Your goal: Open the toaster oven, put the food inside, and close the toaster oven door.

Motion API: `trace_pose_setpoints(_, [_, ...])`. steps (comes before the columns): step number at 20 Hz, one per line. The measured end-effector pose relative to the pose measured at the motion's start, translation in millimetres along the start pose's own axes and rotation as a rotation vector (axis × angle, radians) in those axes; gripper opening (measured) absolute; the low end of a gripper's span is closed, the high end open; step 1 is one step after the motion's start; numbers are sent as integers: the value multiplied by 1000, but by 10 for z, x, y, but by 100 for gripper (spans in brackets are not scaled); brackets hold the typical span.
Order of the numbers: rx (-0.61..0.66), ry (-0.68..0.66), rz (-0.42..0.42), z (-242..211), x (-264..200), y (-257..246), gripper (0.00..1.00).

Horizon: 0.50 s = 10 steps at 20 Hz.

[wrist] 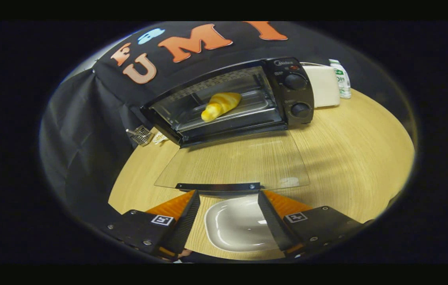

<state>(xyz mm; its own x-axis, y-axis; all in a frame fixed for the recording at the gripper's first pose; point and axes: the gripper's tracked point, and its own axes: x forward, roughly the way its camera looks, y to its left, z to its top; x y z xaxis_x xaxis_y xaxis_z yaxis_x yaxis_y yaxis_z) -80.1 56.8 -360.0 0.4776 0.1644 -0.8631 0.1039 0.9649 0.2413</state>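
Note:
A black toaster oven (291, 95) stands at the back of the round wooden table (358, 158). Its glass door (239, 164) is folded down flat toward me, with the door's dark handle bar (218, 186) at the near edge. A yellow croissant (220, 105) lies inside on the oven's tray. My gripper (228, 193) hangs just before the door handle, its fingertips at either end of the bar and a little below it. The fingers stand apart with nothing held between them. An empty white dish (235, 227) sits on the table under the fingers.
A cream-white box (324, 86) and a white bottle with a green label (341, 78) stand right of the oven. A small wire rack (140, 135) and a tag lie at the oven's left corner. Black cloth walls close the back and left.

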Motion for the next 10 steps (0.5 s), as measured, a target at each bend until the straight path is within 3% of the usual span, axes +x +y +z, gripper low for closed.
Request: trace_pose_setpoints(10, [-21, -199, 46, 760, -332, 222, 87])
